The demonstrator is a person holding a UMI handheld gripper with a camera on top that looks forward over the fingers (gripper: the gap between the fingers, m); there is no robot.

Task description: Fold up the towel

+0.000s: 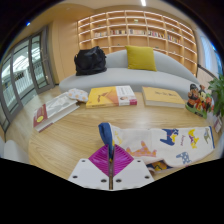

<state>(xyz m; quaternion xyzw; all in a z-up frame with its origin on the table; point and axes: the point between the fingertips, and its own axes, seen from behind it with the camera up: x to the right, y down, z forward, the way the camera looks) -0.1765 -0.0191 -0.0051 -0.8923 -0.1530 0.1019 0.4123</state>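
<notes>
The gripper has its fingers pressed together, magenta pads meeting at the centre line, and appears to pinch a blue edge or loop of the towel that rises just above the fingertips. The towel, white with blue, yellow and orange cartoon prints, lies spread on the wooden table, running from the gripper out to its right. Judgement: the fold is at its opening step, an edge taken and nothing yet doubled over; the next move calls for lifting that edge and carrying it across the towel to the far side, keeping the cloth flat. Beyond the towel lie several books, then a grey sofa with a yellow cushion and a black bag. No writing is legible.
</notes>
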